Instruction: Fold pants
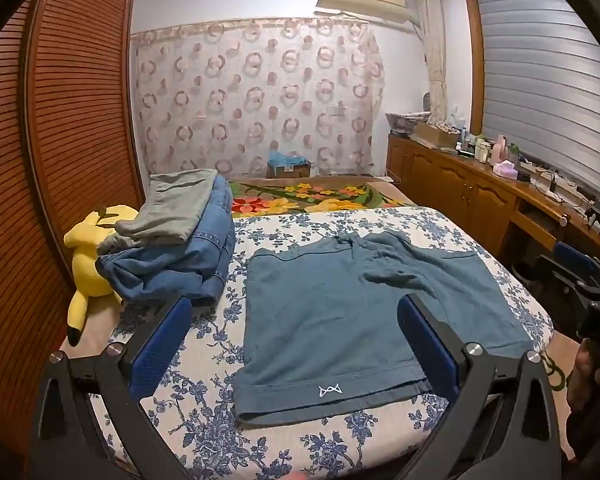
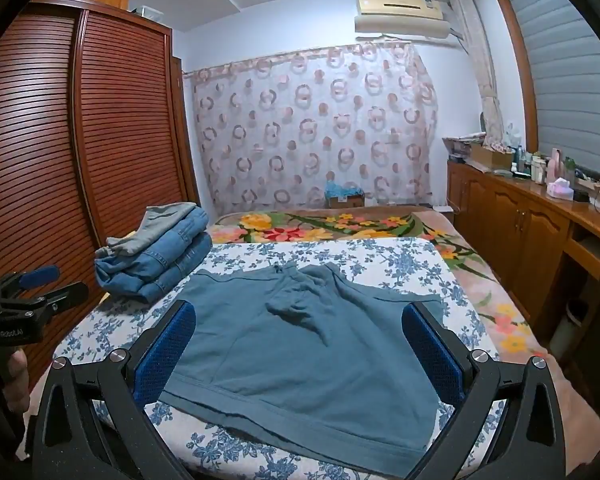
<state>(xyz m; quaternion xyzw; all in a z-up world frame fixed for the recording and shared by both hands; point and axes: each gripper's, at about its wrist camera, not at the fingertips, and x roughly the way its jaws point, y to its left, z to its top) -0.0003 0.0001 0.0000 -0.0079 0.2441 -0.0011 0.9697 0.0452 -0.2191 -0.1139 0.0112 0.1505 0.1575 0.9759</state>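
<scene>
A pair of teal-blue shorts (image 1: 340,320) lies spread flat on the blue-flowered sheet (image 1: 204,432) of the bed, hem toward me with a small white logo (image 1: 330,391), waist at the far side and bunched in the middle. They also show in the right wrist view (image 2: 300,352). My left gripper (image 1: 294,312) is open and empty, hovering over the near left of the shorts. My right gripper (image 2: 300,320) is open and empty above the near hem. Each gripper appears at the edge of the other's view.
A stack of folded jeans (image 1: 180,260) with a grey garment (image 1: 176,208) on top sits at the bed's left. A yellow plush toy (image 1: 88,256) lies beside it by the wooden wardrobe (image 1: 60,120). A floral blanket (image 1: 312,196) covers the far bed. A cluttered wooden cabinet (image 1: 480,184) runs along the right.
</scene>
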